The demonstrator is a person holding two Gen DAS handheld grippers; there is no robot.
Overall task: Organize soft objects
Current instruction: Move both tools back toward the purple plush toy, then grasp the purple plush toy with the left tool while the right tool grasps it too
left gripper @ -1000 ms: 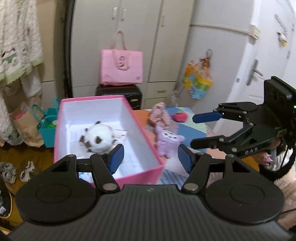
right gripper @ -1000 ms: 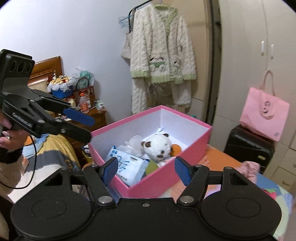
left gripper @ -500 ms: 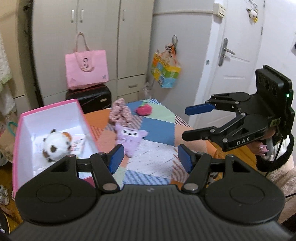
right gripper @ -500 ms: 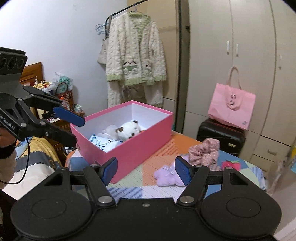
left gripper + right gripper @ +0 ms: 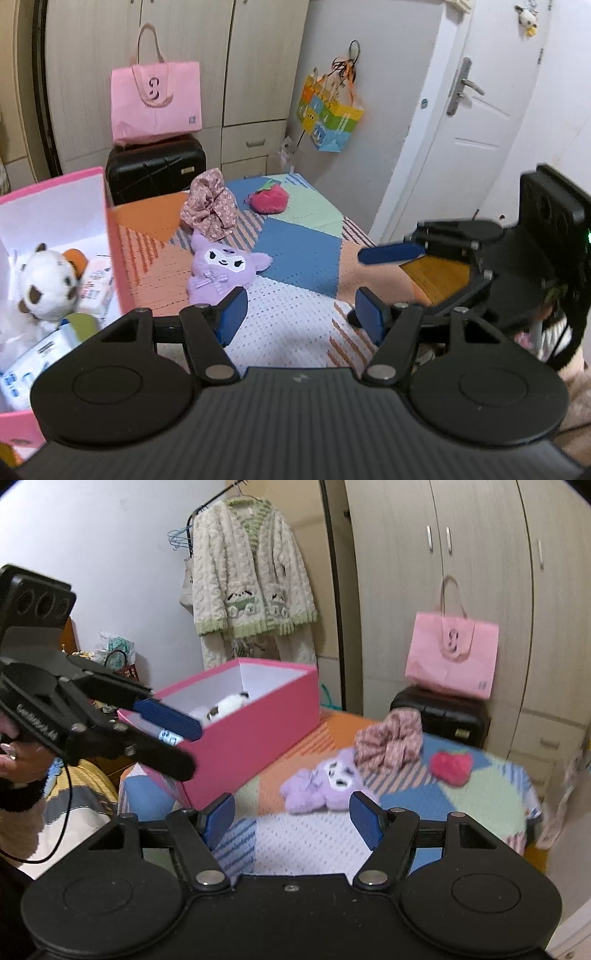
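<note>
From your left gripper (image 5: pixel 297 314), jaws wide and empty, the purple plush (image 5: pixel 221 267) lies just ahead beside the pink box (image 5: pixel 114 258). From your right gripper (image 5: pixel 291 818), equally wide, it sits close ahead, probably next for boxing.

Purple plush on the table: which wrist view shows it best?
The left wrist view. The purple plush is sharp there, face and bow readable, lying whole on the patchwork table. In the right wrist view it is motion-blurred, and the right gripper's finger covers its lower edge.
</note>
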